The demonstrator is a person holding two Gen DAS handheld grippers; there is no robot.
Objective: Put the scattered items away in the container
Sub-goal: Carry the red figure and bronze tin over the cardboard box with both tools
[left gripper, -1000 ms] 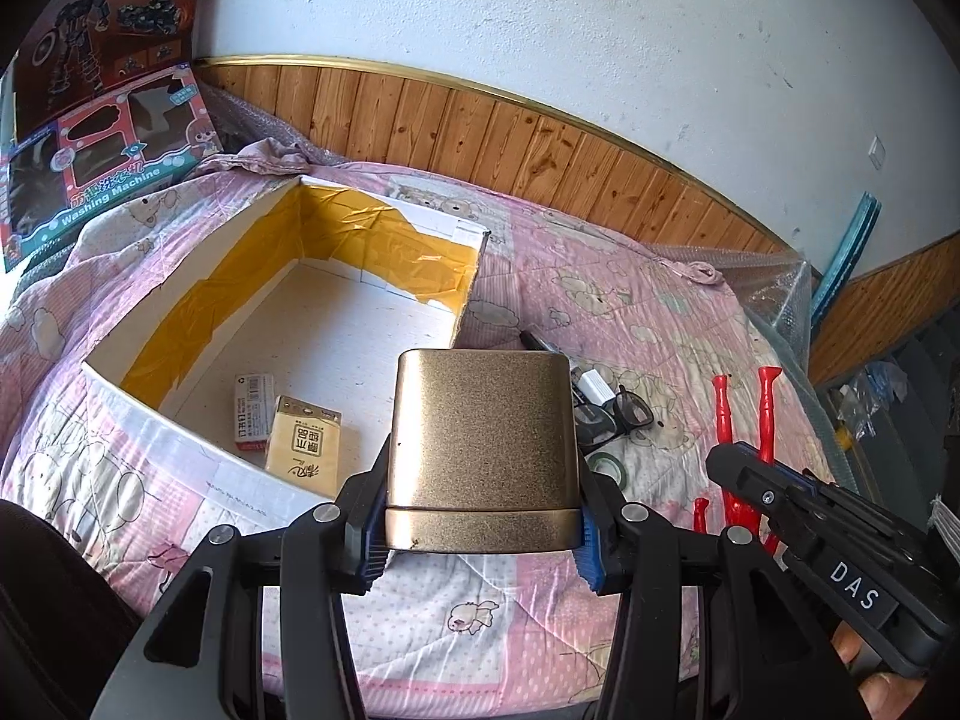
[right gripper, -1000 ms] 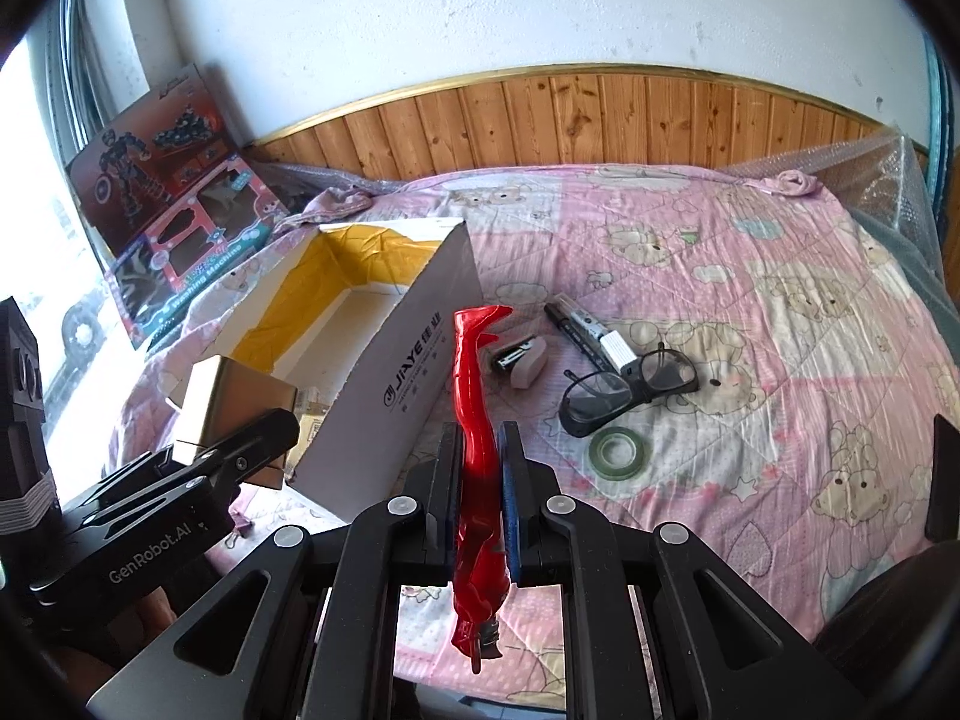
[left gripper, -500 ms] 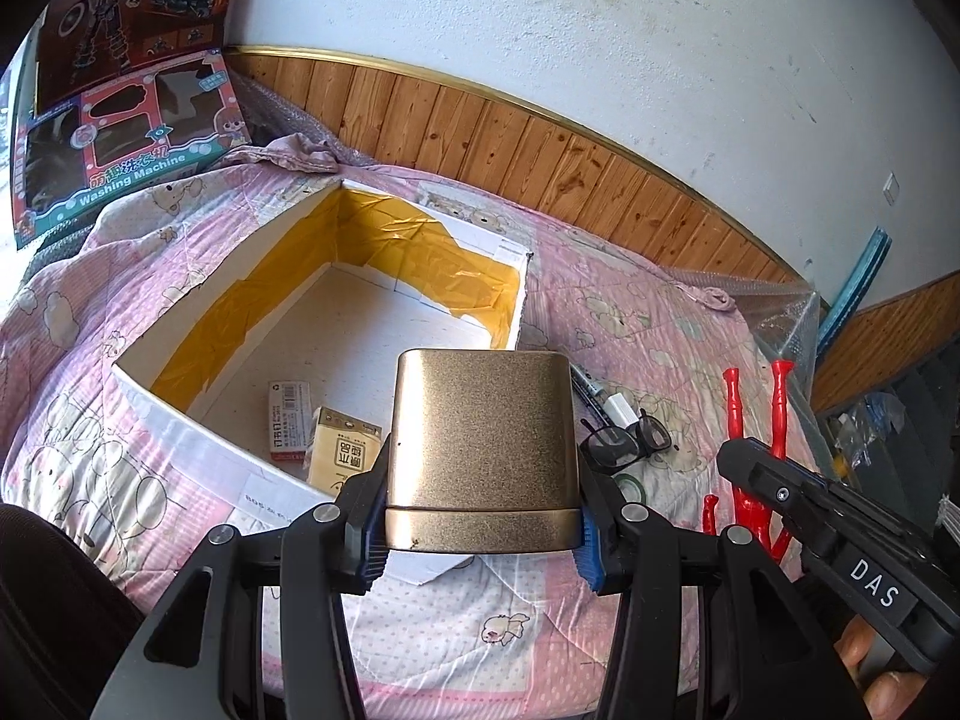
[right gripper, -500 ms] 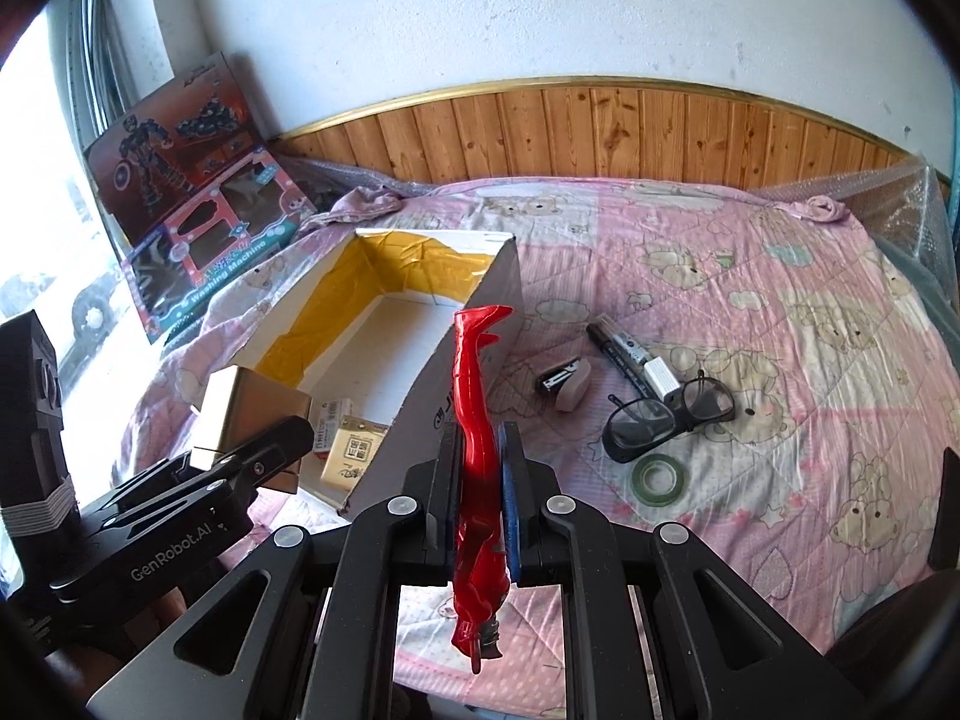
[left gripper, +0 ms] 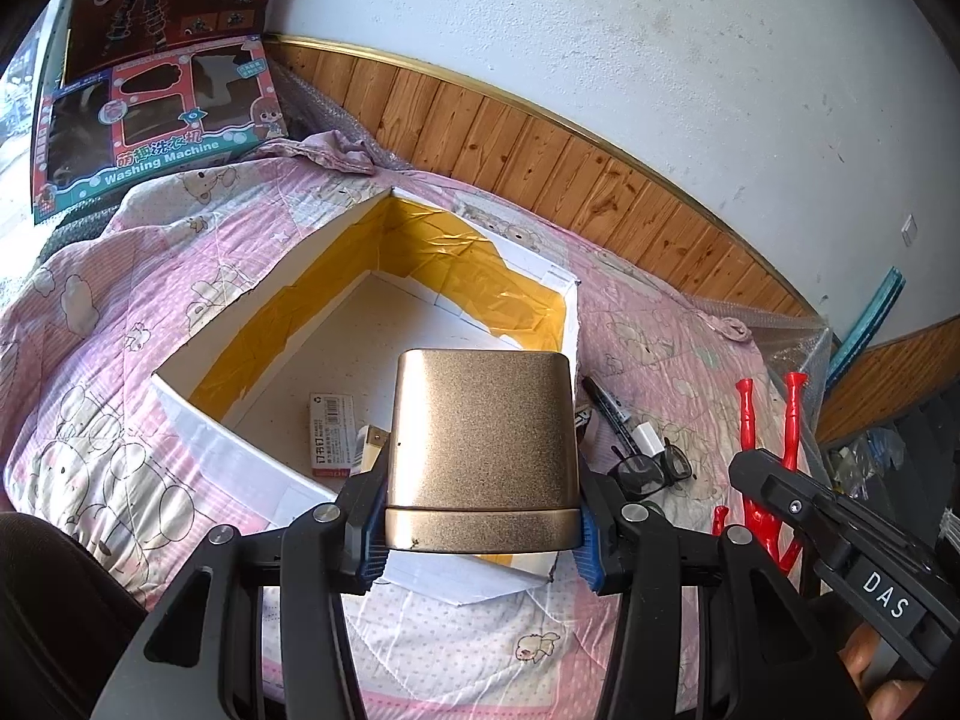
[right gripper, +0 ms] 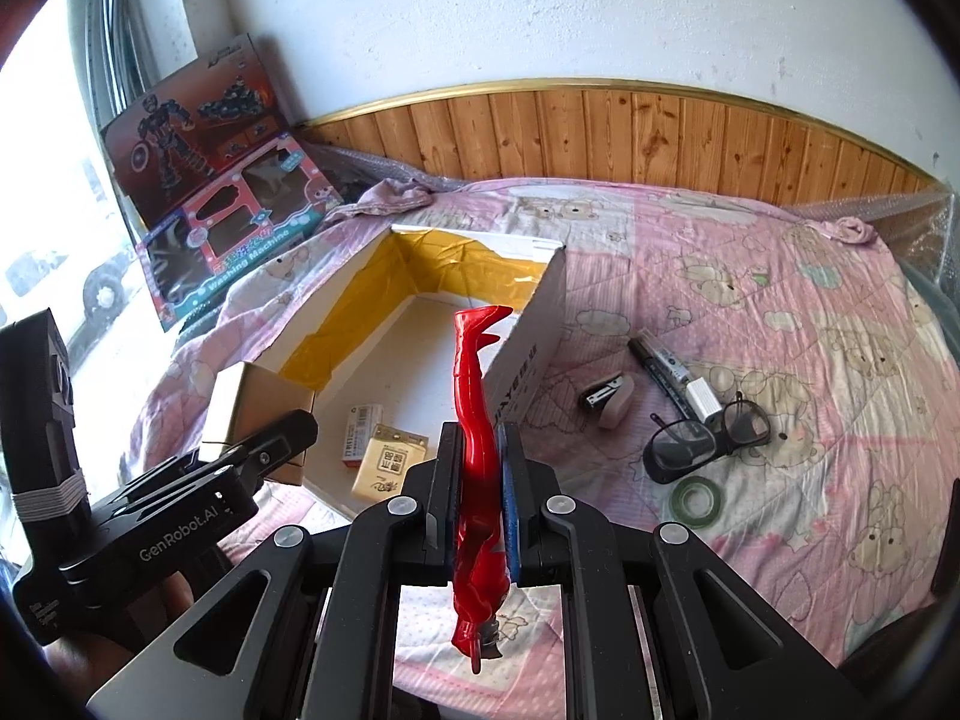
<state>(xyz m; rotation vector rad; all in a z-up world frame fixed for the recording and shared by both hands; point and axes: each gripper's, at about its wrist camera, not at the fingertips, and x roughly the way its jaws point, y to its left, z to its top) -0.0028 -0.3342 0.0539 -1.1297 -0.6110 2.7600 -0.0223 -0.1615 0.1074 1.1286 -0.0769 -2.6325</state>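
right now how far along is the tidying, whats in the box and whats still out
Done: two small packets lie in the white box. In hand: the left gripper clamps a gold box; the right gripper clamps a red tool. Left on the quilt: marker, glasses, tape roll, small stapler-like item.

left hand-held gripper (left gripper: 480,531): clamped, loaded | right hand-held gripper (right gripper: 480,498): clamped, loaded

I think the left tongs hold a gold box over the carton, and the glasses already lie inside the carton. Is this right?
Not quite. The left tongs do hold the gold box over the carton, but the right wrist view shows the glasses lying on the pink quilt outside it.
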